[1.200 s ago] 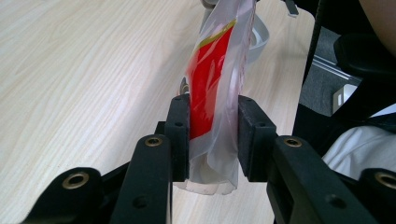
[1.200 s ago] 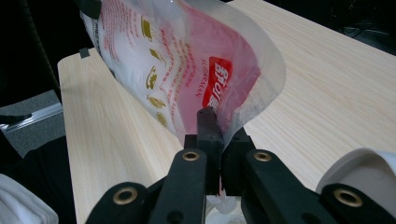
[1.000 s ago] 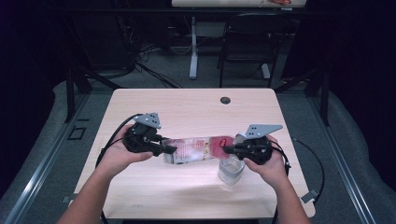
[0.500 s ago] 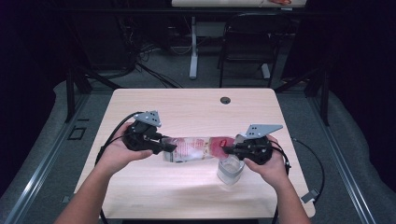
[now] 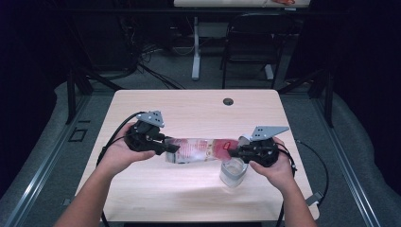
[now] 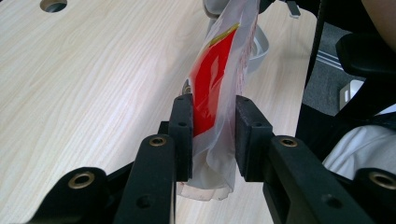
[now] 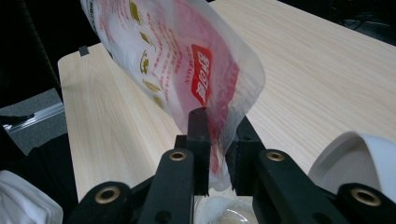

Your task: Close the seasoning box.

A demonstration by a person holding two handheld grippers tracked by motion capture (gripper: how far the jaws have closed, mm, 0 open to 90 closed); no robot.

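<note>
A clear plastic pouch [image 5: 201, 149] with red print hangs stretched flat between my two grippers above the table. My left gripper [image 5: 170, 149] is shut on its left end; in the left gripper view the pouch [image 6: 217, 88] is pinched between the jaws of that gripper [image 6: 212, 135]. My right gripper [image 5: 235, 152] is shut on the red end, and in the right gripper view that gripper [image 7: 218, 149] clamps the pouch [image 7: 187, 60] at its lower edge. A small clear cup [image 5: 232, 172] stands on the table just below the right gripper; its rim and contents [image 7: 224, 212] show under the jaws.
The light wooden table [image 5: 189, 111] has a round cable hole [image 5: 228, 101] near its far edge. A white rounded object [image 7: 359, 158] shows at the lower right of the right gripper view. Chairs and desk legs stand on the dark floor beyond the table.
</note>
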